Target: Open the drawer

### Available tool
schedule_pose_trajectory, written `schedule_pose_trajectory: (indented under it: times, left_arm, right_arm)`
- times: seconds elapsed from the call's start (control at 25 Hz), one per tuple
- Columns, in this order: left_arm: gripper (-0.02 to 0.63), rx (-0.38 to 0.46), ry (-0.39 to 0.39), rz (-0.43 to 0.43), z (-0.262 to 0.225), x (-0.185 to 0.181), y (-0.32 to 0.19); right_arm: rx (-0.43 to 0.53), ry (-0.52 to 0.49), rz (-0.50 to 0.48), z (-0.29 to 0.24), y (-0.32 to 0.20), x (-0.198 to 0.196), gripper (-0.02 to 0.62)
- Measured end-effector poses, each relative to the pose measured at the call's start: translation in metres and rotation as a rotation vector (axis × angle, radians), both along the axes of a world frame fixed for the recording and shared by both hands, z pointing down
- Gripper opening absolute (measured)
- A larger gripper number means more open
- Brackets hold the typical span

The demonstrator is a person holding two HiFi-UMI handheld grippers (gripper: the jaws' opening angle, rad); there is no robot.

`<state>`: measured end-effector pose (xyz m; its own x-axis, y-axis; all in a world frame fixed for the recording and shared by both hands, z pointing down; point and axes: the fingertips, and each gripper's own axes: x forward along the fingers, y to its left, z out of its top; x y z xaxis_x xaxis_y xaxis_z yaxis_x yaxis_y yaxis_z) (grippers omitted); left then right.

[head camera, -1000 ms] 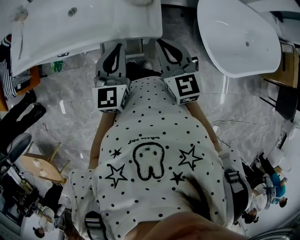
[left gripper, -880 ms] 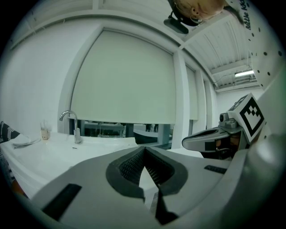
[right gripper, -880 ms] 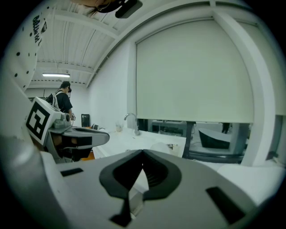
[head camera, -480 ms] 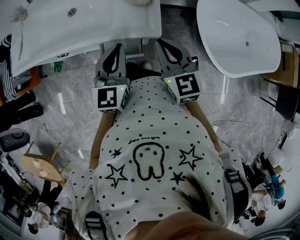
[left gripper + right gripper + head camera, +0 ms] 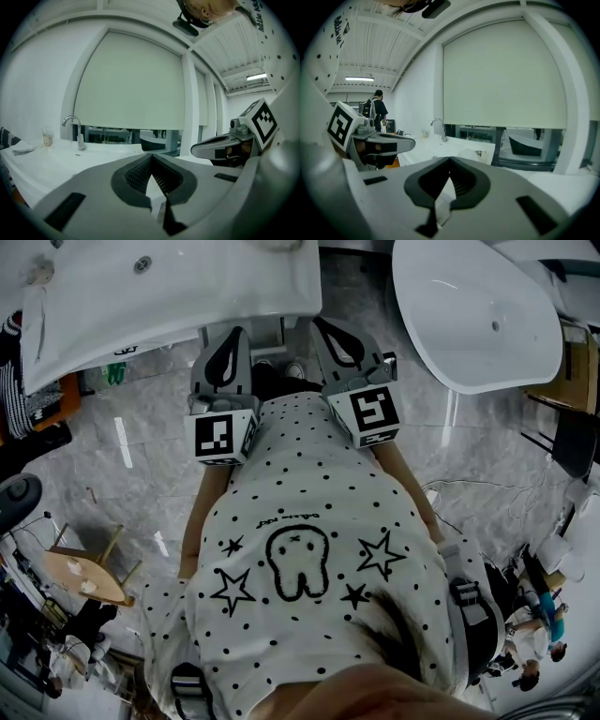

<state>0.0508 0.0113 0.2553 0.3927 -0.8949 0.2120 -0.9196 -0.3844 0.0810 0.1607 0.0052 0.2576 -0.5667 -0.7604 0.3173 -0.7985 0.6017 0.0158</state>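
No drawer shows in any view. Both grippers are held side by side in front of the person's dotted shirt [image 5: 300, 549]. They point toward a white washbasin counter [image 5: 169, 287]. The left gripper [image 5: 228, 334] is shut with nothing between its ribbed pads [image 5: 140, 171]; its jaw tips meet [image 5: 151, 156]. The right gripper [image 5: 328, 329] is likewise shut and empty [image 5: 450, 161]. Each gripper sees the other beside it: the right gripper [image 5: 220, 149] in the left gripper view, the left gripper [image 5: 384, 140] in the right gripper view.
A curved tap [image 5: 72, 126] stands on the counter, under a large roller blind [image 5: 131, 89]. A white oval tub [image 5: 478, 315] lies at the right. On the marble floor at lower left sits a small wooden stool [image 5: 89, 577]. A person [image 5: 377, 110] stands in the background.
Both grippers have stayed where they were. Dark shapes at the left edge of the head view have shifted and mostly left the picture.
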Motion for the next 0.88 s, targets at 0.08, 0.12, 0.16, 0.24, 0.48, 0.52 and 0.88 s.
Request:
schedule_pose_trajectory:
  times: [0.08, 0.12, 0.16, 0.24, 0.48, 0.52, 0.88]
  left_arm:
    - [0.003, 0.007, 0.002, -0.001, 0.0004, -0.0010, -0.0011]
    - [0.003, 0.012, 0.004, -0.001, 0.0014, -0.0011, -0.0014]
    - [0.003, 0.013, 0.004, 0.001, 0.0026, -0.0010, -0.0016]
    - [0.003, 0.015, 0.003, 0.005, 0.0039, 0.0001, -0.0018]
    - [0.003, 0.017, 0.000, 0.016, 0.0039, 0.0021, -0.0024]
    - [0.003, 0.016, 0.001, 0.015, 0.0039, 0.0018, -0.0023]
    - [0.003, 0.015, 0.005, 0.010, 0.0046, 0.0014, 0.0011]
  right_arm:
    - [-0.001, -0.001, 0.001, 0.0018, -0.0009, -0.0011, 0.014]
    - [-0.003, -0.001, 0.002, 0.0030, -0.0011, -0.0015, 0.014]
    - [-0.004, 0.000, 0.001, 0.0041, -0.0012, -0.0016, 0.014]
    - [-0.004, 0.003, 0.000, 0.0057, -0.0012, -0.0015, 0.014]
    - [-0.018, -0.003, 0.004, 0.0084, -0.0011, -0.0006, 0.014]
    - [-0.019, -0.006, 0.006, 0.0081, -0.0013, -0.0004, 0.014]
    - [-0.020, -0.011, 0.004, 0.0078, 0.0018, 0.0000, 0.014]
